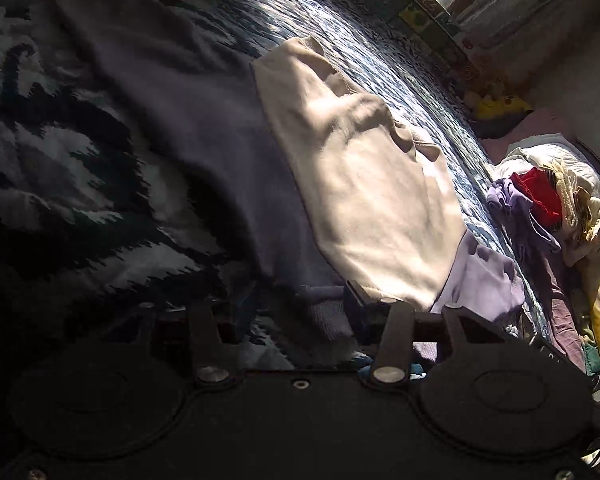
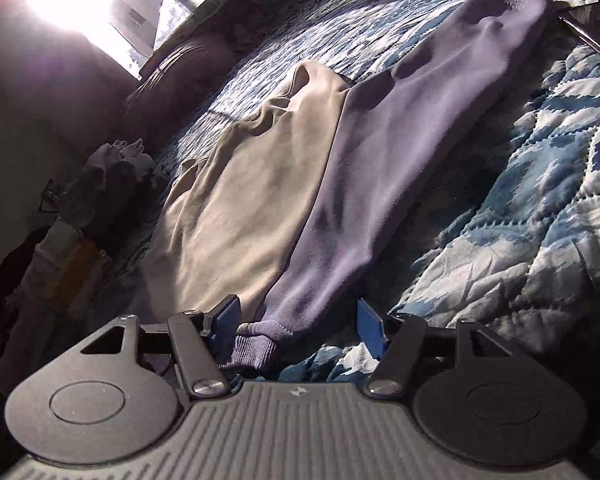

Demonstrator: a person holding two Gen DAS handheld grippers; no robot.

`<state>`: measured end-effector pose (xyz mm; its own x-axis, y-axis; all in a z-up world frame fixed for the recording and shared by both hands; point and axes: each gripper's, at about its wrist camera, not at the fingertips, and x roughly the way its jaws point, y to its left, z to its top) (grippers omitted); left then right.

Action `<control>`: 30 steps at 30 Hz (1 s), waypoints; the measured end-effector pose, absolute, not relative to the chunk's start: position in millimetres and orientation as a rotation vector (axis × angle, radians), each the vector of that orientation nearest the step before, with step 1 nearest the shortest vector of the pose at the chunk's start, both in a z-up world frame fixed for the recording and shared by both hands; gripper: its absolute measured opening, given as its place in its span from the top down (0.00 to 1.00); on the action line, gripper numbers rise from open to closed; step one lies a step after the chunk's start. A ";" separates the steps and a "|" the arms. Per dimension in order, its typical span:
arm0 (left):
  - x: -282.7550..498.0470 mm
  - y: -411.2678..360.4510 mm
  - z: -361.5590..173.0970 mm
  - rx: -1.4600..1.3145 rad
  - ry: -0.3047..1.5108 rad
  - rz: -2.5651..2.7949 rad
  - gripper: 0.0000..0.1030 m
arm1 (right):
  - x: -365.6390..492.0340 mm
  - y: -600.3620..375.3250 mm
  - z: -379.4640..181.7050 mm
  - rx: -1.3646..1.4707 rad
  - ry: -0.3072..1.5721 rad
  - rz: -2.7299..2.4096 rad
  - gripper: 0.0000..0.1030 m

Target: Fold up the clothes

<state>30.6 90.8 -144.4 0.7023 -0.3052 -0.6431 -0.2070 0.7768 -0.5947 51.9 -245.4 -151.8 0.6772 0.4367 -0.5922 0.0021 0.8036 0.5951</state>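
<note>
Right wrist view takes in the bedspread (image 2: 520, 184) first, a quilted blue-and-white cover that fills the frame beyond and to the right of the fingers. On it lies the sweatshirt (image 2: 308, 184), spread out long and running away from the fingers toward the window (image 2: 148, 4); one half is lit tan by the sun, the other is in lavender shade. Its ribbed cuff (image 2: 256, 346) sits between the two blue pads of the right gripper (image 2: 300, 320), nearer the left pad. The pads stand wide apart and are not pinching the cloth.

From the left wrist view the same sweatshirt (image 1: 360, 184) lies ahead of the fingers, with its near hem just beyond the right-hand finger. The left gripper (image 1: 284, 316) is in deep shadow; its fingers look spread, with loose cloth between them and nothing grasped. To the right of the fingers, past the bed's edge, sits a heap of clothes (image 1: 548, 208), red, purple and cream.

No container or readable writing shows.
</note>
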 end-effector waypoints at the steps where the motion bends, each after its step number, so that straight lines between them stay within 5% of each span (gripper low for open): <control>1: 31.4 92.4 -147.5 -0.736 0.800 -0.054 0.61 | 52.6 -246.5 -154.6 0.624 0.804 0.262 0.69; 2: 32.1 92.9 -149.4 -0.768 0.802 -0.056 0.78 | 53.3 -247.6 -157.5 0.648 0.810 0.263 0.92; 3: 32.1 91.4 -149.0 -0.784 0.814 -0.069 0.91 | 53.9 -248.7 -160.3 0.671 0.815 0.264 0.93; 6: 26.3 86.7 -147.8 -0.736 0.828 -0.058 0.92 | 56.0 -252.0 -168.8 0.742 0.831 0.266 0.96; 11: 25.6 91.3 -144.0 -0.715 0.852 -0.060 0.86 | 50.2 -250.0 -169.6 0.770 0.845 0.259 0.97; 13: 20.6 94.4 -132.9 -0.684 0.846 -0.045 0.86 | 37.8 -247.9 -157.1 0.713 0.792 0.240 0.89; 20: 17.1 83.1 -100.6 -0.449 0.629 -0.064 0.84 | 27.8 -205.3 -119.2 0.322 0.552 0.320 0.87; 22: 36.8 74.3 -117.5 -0.360 0.708 -0.038 0.76 | 37.5 -196.5 -130.2 0.255 0.605 0.311 0.85; 23: 45.7 71.3 -128.9 -0.322 0.772 -0.020 0.60 | 42.9 -195.0 -138.6 0.239 0.656 0.299 0.76; 26: 35.3 74.0 -127.9 -0.324 0.762 -0.015 0.64 | 42.4 -194.6 -137.4 0.199 0.736 0.279 0.76; 30: 22.8 73.1 -115.9 -0.337 0.651 -0.077 0.62 | 22.7 -206.9 -119.3 0.247 0.579 0.271 0.72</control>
<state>22.8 73.1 -115.9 0.7949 -0.1744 -0.5811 -0.0348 0.9431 -0.3307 22.7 -206.9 -119.3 0.8034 0.3190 -0.5028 -0.1813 0.9353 0.3038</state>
